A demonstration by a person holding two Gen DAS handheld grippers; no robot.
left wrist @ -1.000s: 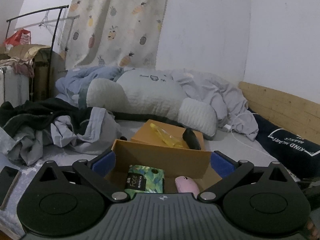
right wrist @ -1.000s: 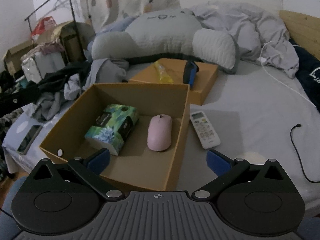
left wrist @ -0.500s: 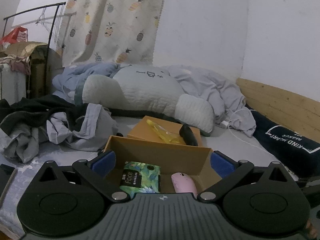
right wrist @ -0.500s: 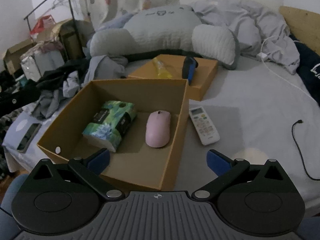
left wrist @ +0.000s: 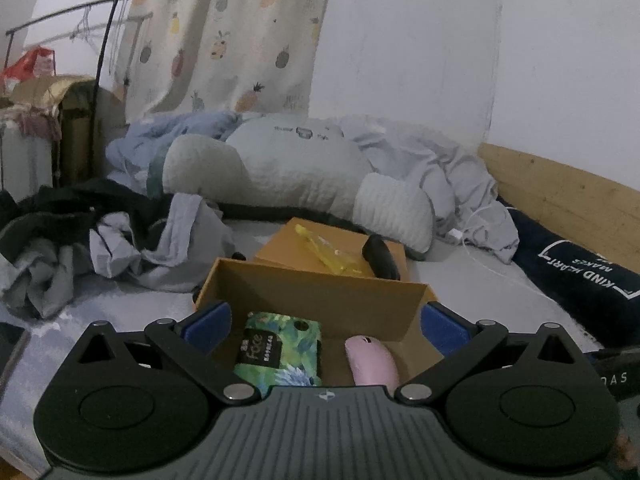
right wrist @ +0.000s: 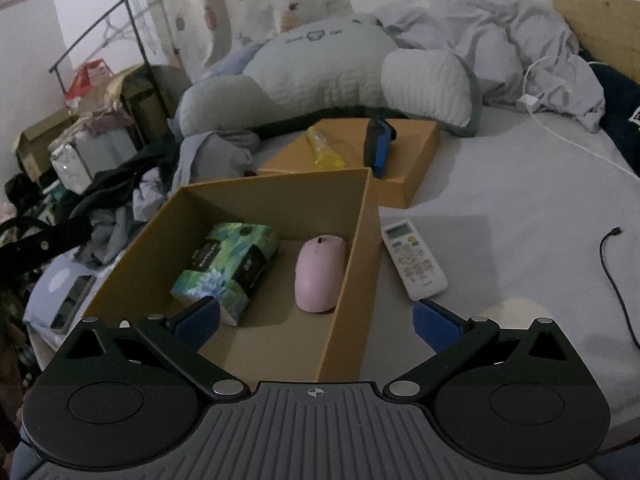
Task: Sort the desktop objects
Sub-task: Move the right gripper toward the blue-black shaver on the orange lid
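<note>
An open brown cardboard box (right wrist: 362,240) (left wrist: 320,288) lies on the bed. Inside it are a green floral tissue pack (right wrist: 226,264) (left wrist: 280,350) and a pink mouse (right wrist: 320,272) (left wrist: 372,362). A white remote control (right wrist: 412,258) lies on the sheet just right of the box. Behind, the box lid (right wrist: 416,148) (left wrist: 280,248) carries a yellow packet (right wrist: 324,150) (left wrist: 324,254) and a dark blue-edged device (right wrist: 378,144) (left wrist: 382,258). My right gripper (right wrist: 316,322) is open above the box's near end. My left gripper (left wrist: 326,324) is open and empty, low over the box.
A large grey plush pillow (right wrist: 332,68) and rumpled bedding (right wrist: 500,40) fill the back of the bed. Clothes (right wrist: 120,192) pile up at the left, with a phone (right wrist: 72,300) near the bed edge. A black cable (right wrist: 618,280) and a white charger cable (right wrist: 560,128) lie at the right.
The left gripper's view has tilted upward and shifted so more wall shows. The right gripper has drawn slightly closer over the box. Both stay open and empty.
</note>
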